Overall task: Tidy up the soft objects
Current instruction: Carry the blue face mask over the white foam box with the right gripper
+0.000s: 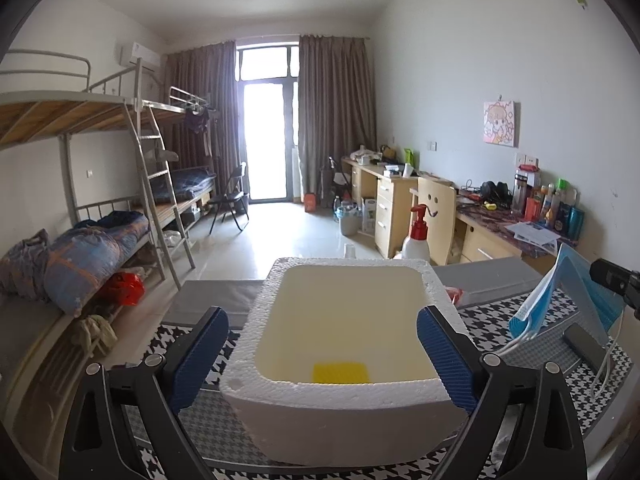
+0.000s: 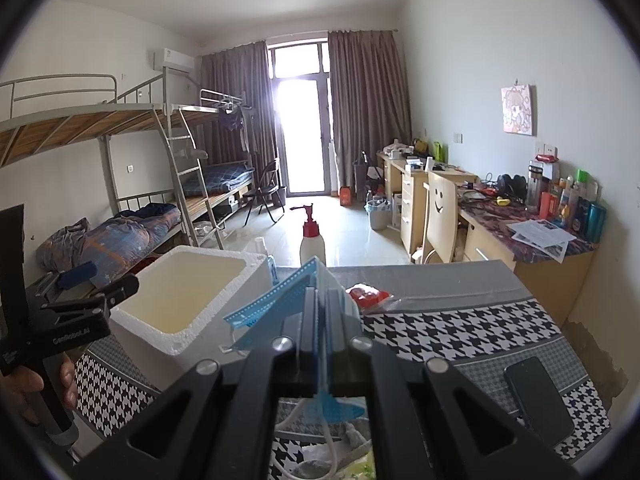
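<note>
Styrofoam box and a pinched mask
White rectangular foam box (image 1: 340, 360) sits between the left gripper's (image 1: 322, 354) wide-spread jaws — a yellow sponge (image 1: 340, 373) inside; right gripper (image 2: 320, 316) clamps a blue pleated face mask (image 2: 280, 304).

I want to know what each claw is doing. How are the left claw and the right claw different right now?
The left claw is wide open and holds nothing; its blue pads stand either side of the foam box. The right claw is shut on a blue mask, held up above the cloth. Both are black, two-fingered and hand-held.
</note>
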`<state>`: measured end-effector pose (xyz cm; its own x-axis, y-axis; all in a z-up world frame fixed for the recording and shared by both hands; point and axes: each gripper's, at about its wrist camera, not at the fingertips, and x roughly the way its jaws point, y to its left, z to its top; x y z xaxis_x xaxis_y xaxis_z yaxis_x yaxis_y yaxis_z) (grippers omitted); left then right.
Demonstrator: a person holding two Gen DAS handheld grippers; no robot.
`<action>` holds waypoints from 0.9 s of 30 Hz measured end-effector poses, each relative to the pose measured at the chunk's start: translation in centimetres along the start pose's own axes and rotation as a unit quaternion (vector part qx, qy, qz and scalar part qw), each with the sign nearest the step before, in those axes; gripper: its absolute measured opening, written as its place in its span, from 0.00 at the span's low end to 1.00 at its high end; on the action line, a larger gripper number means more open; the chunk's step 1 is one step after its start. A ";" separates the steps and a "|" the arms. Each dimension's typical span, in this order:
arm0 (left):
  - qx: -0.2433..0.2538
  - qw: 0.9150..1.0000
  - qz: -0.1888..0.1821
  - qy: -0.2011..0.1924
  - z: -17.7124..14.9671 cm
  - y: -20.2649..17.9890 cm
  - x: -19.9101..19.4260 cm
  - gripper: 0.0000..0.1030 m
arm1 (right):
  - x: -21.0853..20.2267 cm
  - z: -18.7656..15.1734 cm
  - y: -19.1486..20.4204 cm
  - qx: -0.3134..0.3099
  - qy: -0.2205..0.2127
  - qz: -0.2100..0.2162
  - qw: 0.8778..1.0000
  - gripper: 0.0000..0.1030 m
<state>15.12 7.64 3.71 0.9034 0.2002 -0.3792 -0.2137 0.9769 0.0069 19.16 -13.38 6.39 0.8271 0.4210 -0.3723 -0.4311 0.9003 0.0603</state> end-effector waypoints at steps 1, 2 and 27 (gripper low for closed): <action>0.001 1.000 0.001 -0.001 0.0 -0.1 -0.1 0.94 | 0.0 0.1 0.0 0.000 -0.001 0.001 1.000 0.04; 0.002 1.000 0.002 -0.003 -0.1 0.0 -0.3 0.94 | 0.0 0.3 0.1 -0.001 -0.003 0.001 1.000 0.04; -0.017 1.000 0.020 -0.007 -1.1 2.0 -1.5 0.99 | -0.2 3.2 2.3 -0.037 -0.034 0.018 0.999 0.04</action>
<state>12.95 9.25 3.30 0.8987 0.2400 -0.3671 -0.2618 0.9651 -0.0100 19.13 -11.04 9.62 0.8319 0.4627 -0.3062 -0.4849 0.8746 0.0042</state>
